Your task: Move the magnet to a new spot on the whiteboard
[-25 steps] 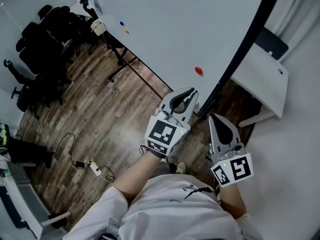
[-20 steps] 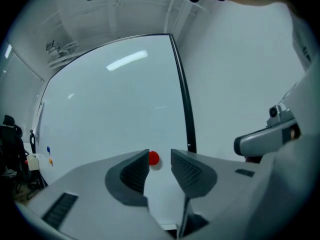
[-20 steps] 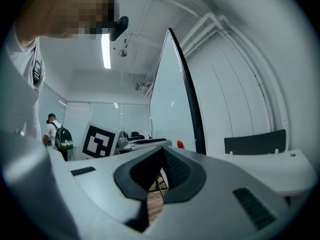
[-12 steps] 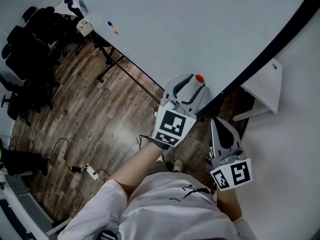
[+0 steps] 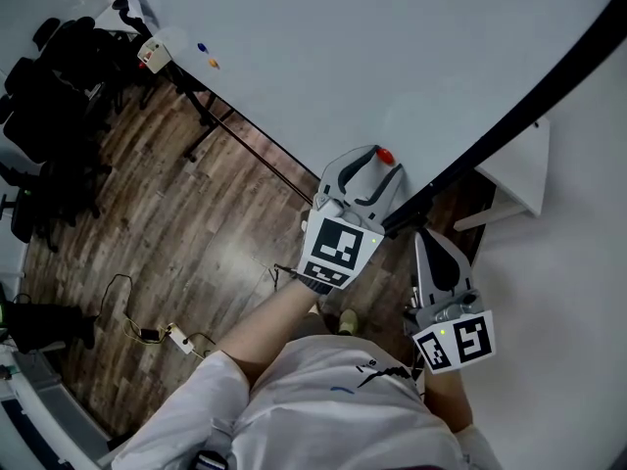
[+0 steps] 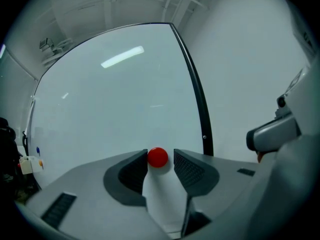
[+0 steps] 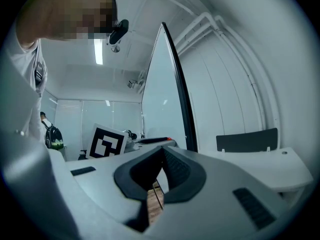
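Wood floor point(image 5: 196, 223) lies below; ahead stands the whiteboard point(image 5: 392, 57), with the red magnet point(image 6: 158, 157) stuck on it near the black frame point(image 6: 195, 94). My left claw point(image 6: 161, 160) is opening around the magnet, a pad on each side, not squeezing. My right claw point(image 5: 437, 255) hangs low, pressed together, empty. I judge the magnet light, hard, smooth and round, so slippery; I'd pinch across its sides.
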Motion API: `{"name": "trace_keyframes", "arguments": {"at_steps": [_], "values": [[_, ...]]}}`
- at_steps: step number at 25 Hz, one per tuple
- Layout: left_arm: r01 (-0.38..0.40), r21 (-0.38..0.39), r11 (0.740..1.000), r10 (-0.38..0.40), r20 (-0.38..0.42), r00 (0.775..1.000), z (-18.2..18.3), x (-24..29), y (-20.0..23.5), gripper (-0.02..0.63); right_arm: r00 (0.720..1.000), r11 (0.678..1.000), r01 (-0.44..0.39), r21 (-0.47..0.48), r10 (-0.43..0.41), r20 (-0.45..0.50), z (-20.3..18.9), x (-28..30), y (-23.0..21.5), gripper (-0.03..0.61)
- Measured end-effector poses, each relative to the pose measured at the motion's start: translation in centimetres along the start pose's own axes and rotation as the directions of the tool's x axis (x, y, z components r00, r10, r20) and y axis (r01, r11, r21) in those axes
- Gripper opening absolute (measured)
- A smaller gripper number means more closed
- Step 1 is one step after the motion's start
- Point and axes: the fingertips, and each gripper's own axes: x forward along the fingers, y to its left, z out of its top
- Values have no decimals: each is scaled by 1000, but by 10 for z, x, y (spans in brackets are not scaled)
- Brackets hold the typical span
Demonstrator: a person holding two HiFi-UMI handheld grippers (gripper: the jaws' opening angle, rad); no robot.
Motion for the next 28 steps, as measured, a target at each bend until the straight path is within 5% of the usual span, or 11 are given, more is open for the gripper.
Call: {"name": "trace_keyframes", "arguments": {"at_steps": [28], "values": [[0,-45,999,0,-2,1000,6,-5,-9,132,999,999,-48,8,48,14,4,-10,-3,12]]}}
